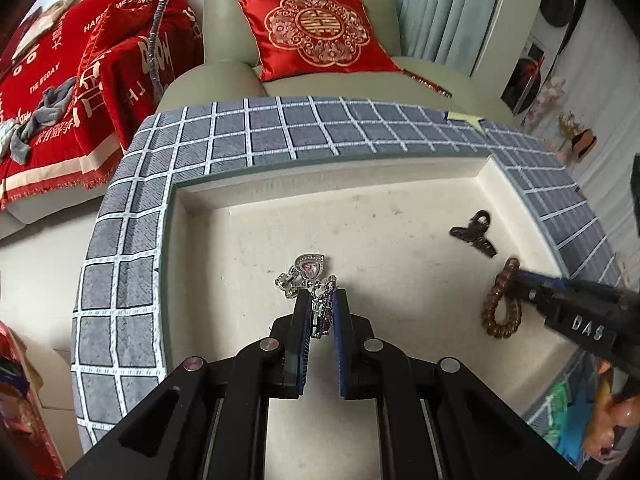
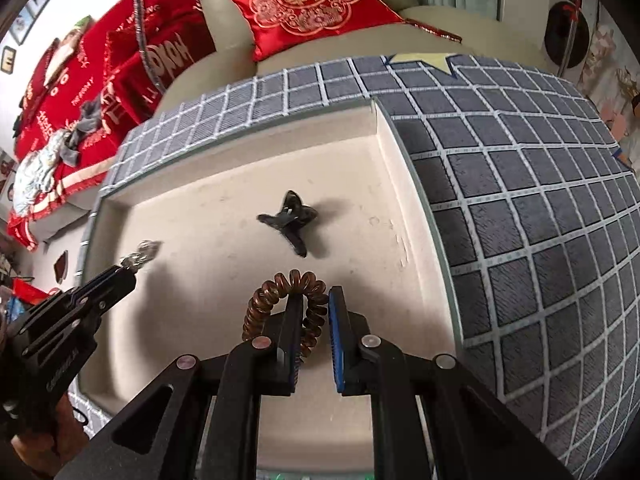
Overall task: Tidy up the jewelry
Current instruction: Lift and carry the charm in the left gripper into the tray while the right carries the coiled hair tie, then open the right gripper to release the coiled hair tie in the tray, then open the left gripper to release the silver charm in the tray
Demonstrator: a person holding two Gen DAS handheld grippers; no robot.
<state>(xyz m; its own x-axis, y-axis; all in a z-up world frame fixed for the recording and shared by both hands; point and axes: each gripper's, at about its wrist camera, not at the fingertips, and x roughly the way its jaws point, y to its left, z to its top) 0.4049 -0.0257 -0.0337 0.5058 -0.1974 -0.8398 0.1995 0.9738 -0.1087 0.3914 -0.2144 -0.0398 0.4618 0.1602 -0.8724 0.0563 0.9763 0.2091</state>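
Observation:
A cream tray point(image 1: 280, 208) lies on a grey checked cloth. My left gripper point(image 1: 321, 298) is shut on a silver charm bracelet with purple stones point(image 1: 308, 272), whose charms hang past the fingertips; it also shows in the right wrist view point(image 2: 142, 254). My right gripper point(image 2: 316, 294) is shut on a brown spiral hair tie point(image 2: 280, 292), one strand between the pads; the hair tie also shows in the left wrist view point(image 1: 502, 304). A dark claw hair clip point(image 2: 290, 220) lies in the tray beyond the right gripper, also in the left wrist view point(image 1: 474, 234).
The grey checked cloth point(image 2: 520, 200) surrounds the tray point(image 2: 200, 184). Behind stands a green sofa with a red embroidered cushion point(image 1: 316, 32) and a red blanket point(image 1: 60, 92). A yellow star patch point(image 2: 424, 62) lies on the cloth's far edge.

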